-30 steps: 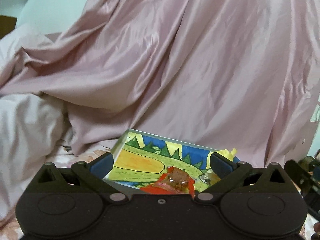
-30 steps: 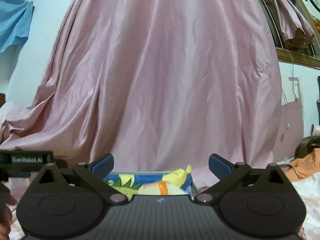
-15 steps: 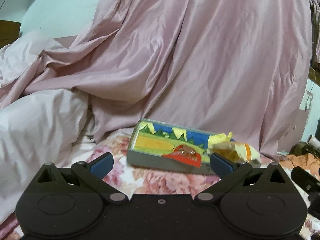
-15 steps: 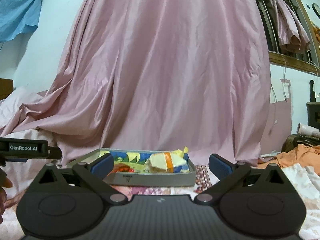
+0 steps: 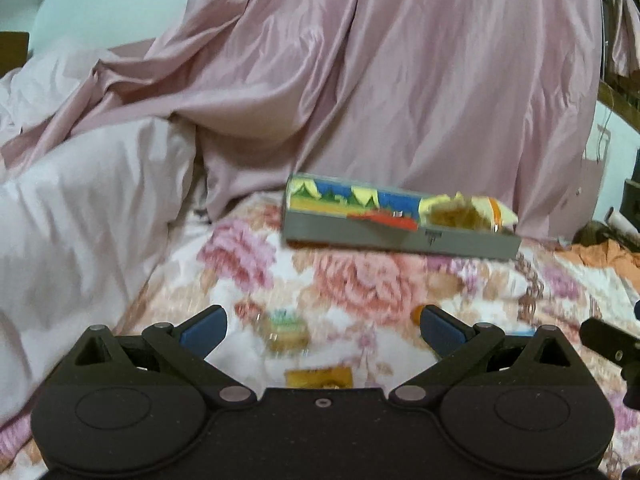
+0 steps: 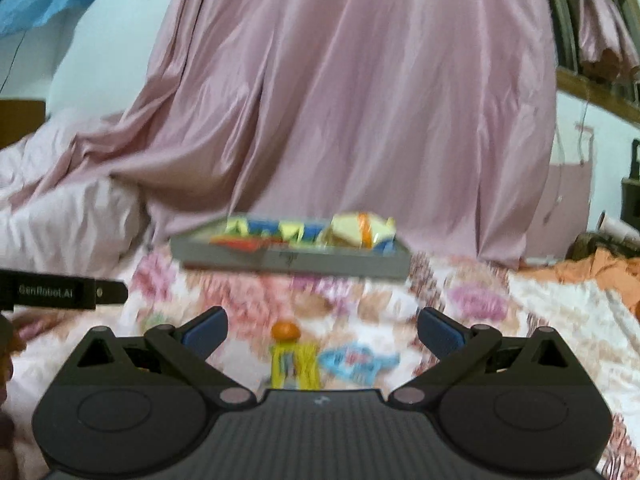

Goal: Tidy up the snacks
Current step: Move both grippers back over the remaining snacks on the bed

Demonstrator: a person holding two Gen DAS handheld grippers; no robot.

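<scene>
**Both grippers have pulled back from the tray**

A second ago the tray filled the gap between the fingers of each gripper. Now it sits well ahead of them, and small snacks show up close on the flowery bed sheet (image 5: 344, 276).

The left gripper (image 5: 322, 326) is spread wide and holds nothing. Just ahead of it lie a small blurry snack pack (image 5: 286, 330) and a yellow packet (image 5: 319, 377), partly hidden by the gripper's body.

The right gripper (image 6: 322, 326) is spread wide too, and empty. Between its fingers lies a yellow striped snack (image 6: 295, 364) with an orange top, and beside that a light blue wrapper (image 6: 356, 360).

These packs look light, soft and crinkly. They may slip or squash, so a gentle pinch across the middle seems best.

Farther ahead sits the grey tray (image 6: 296, 258) with a bright picture inside. A puffy yellow bag (image 6: 362, 230) already lies at its right end. Behind it hangs a big pink cloth (image 6: 360, 100).
</scene>
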